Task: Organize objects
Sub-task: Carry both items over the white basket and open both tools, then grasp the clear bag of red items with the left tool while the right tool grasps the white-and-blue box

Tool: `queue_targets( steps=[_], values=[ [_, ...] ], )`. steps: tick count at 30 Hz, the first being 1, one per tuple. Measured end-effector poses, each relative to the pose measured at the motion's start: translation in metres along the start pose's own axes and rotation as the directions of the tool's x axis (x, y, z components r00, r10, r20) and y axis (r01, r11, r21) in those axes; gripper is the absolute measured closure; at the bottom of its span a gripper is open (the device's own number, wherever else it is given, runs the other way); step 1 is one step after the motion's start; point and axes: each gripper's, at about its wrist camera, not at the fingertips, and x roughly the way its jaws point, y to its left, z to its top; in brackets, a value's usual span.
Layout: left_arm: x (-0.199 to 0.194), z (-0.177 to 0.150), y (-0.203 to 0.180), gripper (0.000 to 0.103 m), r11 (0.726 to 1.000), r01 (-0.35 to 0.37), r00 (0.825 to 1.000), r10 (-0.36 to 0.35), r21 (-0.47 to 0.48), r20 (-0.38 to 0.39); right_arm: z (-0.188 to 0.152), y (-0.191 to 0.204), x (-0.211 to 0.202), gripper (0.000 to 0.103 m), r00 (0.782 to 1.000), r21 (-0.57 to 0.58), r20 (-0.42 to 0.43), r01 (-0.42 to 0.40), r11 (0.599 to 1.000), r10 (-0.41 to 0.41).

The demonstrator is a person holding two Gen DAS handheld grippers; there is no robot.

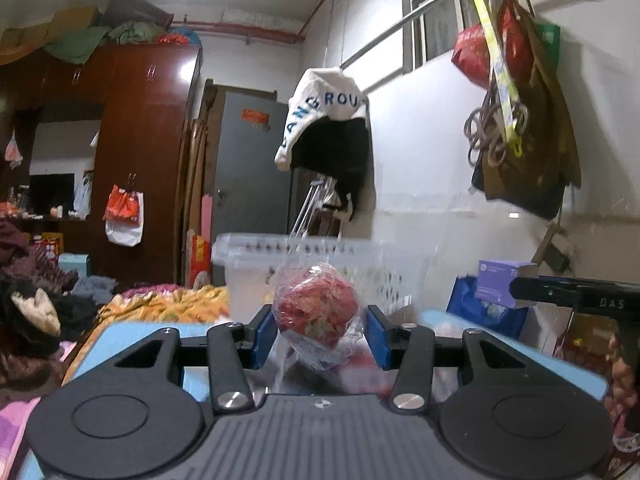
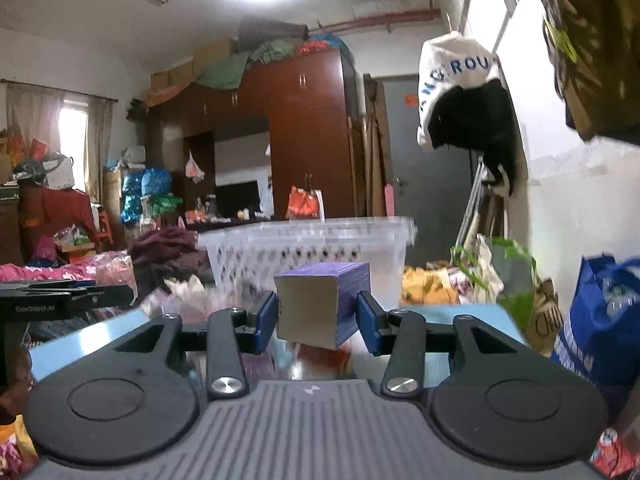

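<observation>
Two items are off the surface at this moment, one in each gripper. Left gripper (image 1: 319,326): blue pads pinch a red ball (image 1: 316,304) wrapped in a clear plastic bag (image 1: 304,248); the bag's twisted neck stands up above the ball, and loose film hangs below it. The ball sits between the fingers, roughly centred, with the clear plastic basket (image 1: 320,256) directly behind it. Right gripper (image 2: 318,322): pads pressed on the sides of a purple box (image 2: 320,306) — its pale end panel faces the camera and the box is tilted slightly. The same basket (image 2: 308,248), blurred, stands just beyond the box.

Cross-views: at the right edge of the left wrist view, the right gripper (image 1: 576,300) shows as a black bar with the purple box (image 1: 506,282) beside its tip; at the left edge of the right wrist view, the left gripper (image 2: 66,300) shows as a black bar, its fingertips not clearly seen there.

Surroundings — a blue-edged tabletop (image 1: 132,334) under the grippers; a blue bag (image 2: 600,320) to the right; a white and black cap (image 1: 324,120) hanging on the white wall; a dark red wardrobe (image 2: 304,132) at the back, with bundles piled on top; a grey door (image 1: 248,160) beside it.
</observation>
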Motion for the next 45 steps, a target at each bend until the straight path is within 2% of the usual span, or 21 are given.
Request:
queue_targets(
  steps=[4, 9, 14, 18, 19, 20, 21, 22, 23, 24, 29, 31, 33, 35, 38, 41, 43, 45],
  values=[
    [0.024, 0.036, 0.004, 0.051, 1.0, 0.003, 1.0, -0.003, 0.004, 0.003, 0.03, 0.0, 0.019, 0.056, 0.999, -0.011, 0.015, -0.047, 0.999, 0.048],
    [0.076, 0.084, 0.018, 0.051, 0.999, -0.006, 1.0, 0.005, -0.038, -0.02, 0.067, -0.004, 0.068, 0.056, 0.999, -0.03, 0.0, -0.043, 0.999, 0.043],
    [0.148, 0.109, 0.028, 0.051, 0.998, -0.029, 0.991, 0.022, -0.054, -0.128, 0.082, -0.016, 0.137, 0.056, 0.997, -0.029, -0.082, -0.008, 1.0, 0.006],
    [0.186, 0.105, 0.034, 0.05, 0.996, -0.064, 0.977, 0.051, -0.054, -0.208, 0.072, -0.027, 0.174, 0.056, 0.988, -0.03, -0.15, 0.023, 0.999, -0.027],
    [0.192, 0.103, 0.034, 0.047, 0.997, -0.062, 0.973, 0.05, -0.048, -0.225, 0.07, -0.027, 0.178, 0.056, 0.987, -0.035, -0.155, 0.026, 0.999, -0.031],
    [0.196, 0.1, 0.035, 0.031, 0.998, -0.051, 0.968, 0.039, -0.04, -0.247, 0.067, -0.027, 0.181, 0.054, 0.988, -0.038, -0.155, 0.009, 0.999, -0.015],
    [0.199, 0.099, 0.034, 0.013, 0.998, -0.053, 0.966, 0.041, -0.036, -0.257, 0.065, -0.027, 0.181, 0.046, 0.987, -0.036, -0.162, -0.005, 0.999, -0.001],
    [0.195, 0.096, 0.033, 0.008, 0.997, -0.066, 0.969, 0.055, -0.036, -0.242, 0.064, -0.026, 0.179, 0.037, 0.986, -0.034, -0.169, 0.001, 0.999, -0.007],
    [0.187, 0.096, 0.035, 0.006, 0.997, -0.068, 0.973, 0.058, -0.037, -0.223, 0.063, -0.024, 0.173, 0.015, 0.987, -0.032, -0.162, 0.014, 0.999, -0.019],
    [0.178, 0.094, 0.035, 0.006, 0.998, -0.051, 0.977, 0.043, -0.037, -0.209, 0.062, -0.022, 0.163, 0.0, 0.99, -0.031, -0.137, 0.017, 0.999, -0.021],
    [0.093, 0.076, 0.029, 0.006, 0.999, -0.041, 0.992, 0.04, -0.003, -0.116, 0.035, -0.013, 0.078, 0.0, 0.999, -0.034, -0.031, -0.019, 0.999, 0.018],
    [0.059, 0.061, 0.024, 0.006, 0.998, -0.051, 0.995, 0.053, 0.026, -0.089, 0.014, -0.013, 0.047, 0.0, 0.999, 0.002, -0.027, -0.026, 1.0, 0.026],
    [0.032, 0.044, 0.024, 0.006, 0.995, -0.087, 0.993, 0.09, 0.041, -0.079, -0.014, -0.012, 0.019, 0.0, 0.997, 0.039, -0.06, -0.05, 0.998, 0.052],
    [0.019, 0.025, 0.03, 0.006, 0.995, -0.097, 0.987, 0.099, 0.026, -0.128, -0.029, -0.011, 0.006, 0.0, 0.995, 0.067, -0.073, -0.062, 0.996, 0.067],
    [0.016, -0.001, 0.046, 0.006, 0.996, -0.088, 0.972, 0.08, -0.027, -0.219, -0.04, -0.006, 0.007, 0.0, 0.992, 0.095, -0.123, -0.01, 0.995, 0.022],
    [0.023, -0.012, 0.057, 0.008, 0.995, -0.103, 0.955, 0.095, -0.015, -0.281, -0.048, 0.008, 0.021, 0.0, 0.977, 0.024, -0.212, 0.017, 1.0, -0.011],
    [0.027, -0.015, 0.063, 0.008, 0.994, -0.106, 0.95, 0.093, -0.027, -0.299, -0.057, 0.015, 0.025, 0.0, 0.966, -0.002, -0.259, 0.011, 1.0, -0.011],
    [0.032, -0.017, 0.064, 0.008, 0.996, -0.09, 0.945, 0.08, -0.018, -0.318, -0.063, 0.02, 0.024, 0.004, 0.963, -0.022, -0.27, 0.015, 1.0, -0.021]
  ],
)
